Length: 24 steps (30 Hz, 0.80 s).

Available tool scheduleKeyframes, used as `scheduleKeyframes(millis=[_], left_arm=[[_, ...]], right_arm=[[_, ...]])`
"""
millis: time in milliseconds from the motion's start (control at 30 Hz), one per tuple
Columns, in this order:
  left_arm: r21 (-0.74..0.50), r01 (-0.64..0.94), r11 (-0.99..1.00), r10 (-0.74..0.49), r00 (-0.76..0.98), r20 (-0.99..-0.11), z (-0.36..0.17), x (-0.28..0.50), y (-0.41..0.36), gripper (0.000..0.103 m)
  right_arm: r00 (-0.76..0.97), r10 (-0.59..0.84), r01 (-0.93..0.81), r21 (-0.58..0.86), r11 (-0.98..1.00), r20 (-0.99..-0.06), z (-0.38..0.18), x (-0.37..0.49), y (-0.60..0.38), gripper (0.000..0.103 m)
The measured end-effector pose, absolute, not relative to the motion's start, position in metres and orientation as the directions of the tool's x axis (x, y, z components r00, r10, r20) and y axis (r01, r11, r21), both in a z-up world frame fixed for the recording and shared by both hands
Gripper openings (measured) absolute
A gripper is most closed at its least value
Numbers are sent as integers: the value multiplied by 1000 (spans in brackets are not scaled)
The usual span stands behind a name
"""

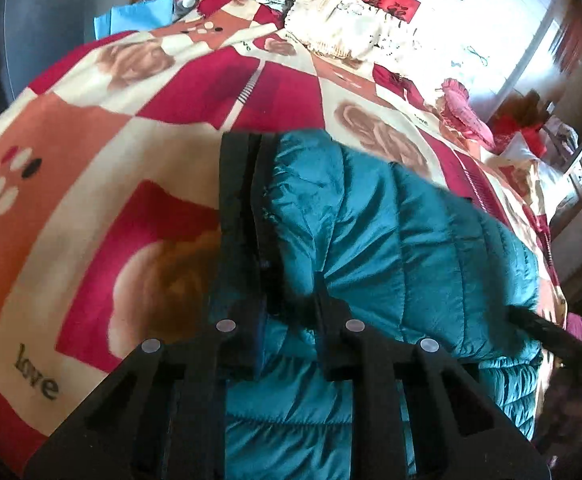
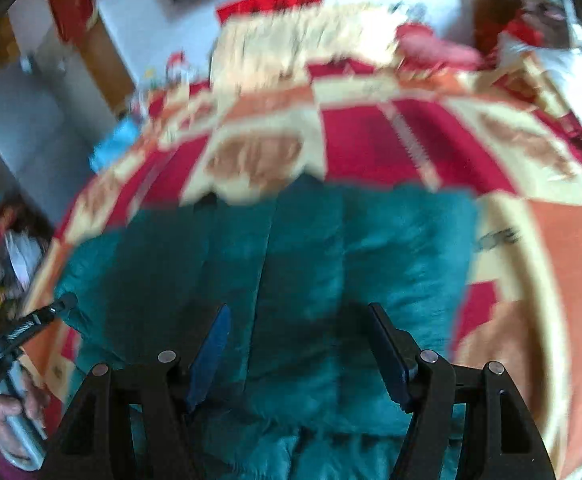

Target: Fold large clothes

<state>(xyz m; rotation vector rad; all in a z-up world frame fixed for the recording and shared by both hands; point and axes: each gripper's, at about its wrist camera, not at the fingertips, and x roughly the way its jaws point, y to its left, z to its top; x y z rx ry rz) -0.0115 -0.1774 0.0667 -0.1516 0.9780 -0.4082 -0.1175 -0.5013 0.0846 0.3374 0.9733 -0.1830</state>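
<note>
A teal quilted puffer jacket (image 1: pixel 403 240) lies on the patterned bed. In the left wrist view my left gripper (image 1: pixel 275 216) is shut on a raised fold of the jacket, the fabric bunched between its black fingers (image 1: pixel 239 200). In the blurred right wrist view the jacket (image 2: pixel 291 256) spreads out flat below my right gripper (image 2: pixel 297 312). That gripper is open, its blue-padded fingers (image 2: pixel 211 340) wide apart just above the fabric, holding nothing.
The bed is covered by a red, orange and cream blanket (image 1: pixel 91 152) with rose prints. A cream fringed pillow (image 1: pixel 339 28) and a pink cushion (image 1: pixel 467 112) lie at the head. The other handheld gripper and a hand (image 2: pixel 15 360) show at the left.
</note>
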Motion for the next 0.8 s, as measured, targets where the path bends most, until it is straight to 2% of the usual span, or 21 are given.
scheduleKeyframes(millis=[33, 167, 200, 300, 367, 467, 633, 800], left_arm=[[-315, 266, 911, -409, 485, -773, 67, -11, -175, 25], [-333, 226, 916, -402, 499, -767, 82, -8, -164, 51], [-332, 220, 917, -398, 522, -754, 89, -9, -160, 58], [-315, 213, 925, -378, 611, -696, 109, -16, -156, 69], [-297, 227, 927, -373, 636, -676, 114, -17, -163, 69], [-235, 253, 938, -344, 634, -692, 108, -12, -183, 69], [-43, 288, 957, -212, 589, -780, 65, 10, -229, 70], [-30, 307, 951, -211, 578, -788, 43, 21, -242, 78]], right_arm=[[532, -33, 305, 156, 939, -846, 75, -112, -497, 67], [528, -54, 307, 131, 943, -847, 82, -114, -494, 67], [544, -53, 312, 144, 939, -838, 90, -119, -496, 67], [597, -92, 333, 143, 932, -797, 114, -130, -502, 67], [612, -108, 343, 140, 929, -783, 123, -130, -502, 67], [613, -107, 345, 143, 928, -783, 125, -115, -501, 67], [572, -143, 375, 102, 921, -808, 98, -85, -498, 67], [505, -232, 445, 20, 895, -832, 65, -70, -514, 67]])
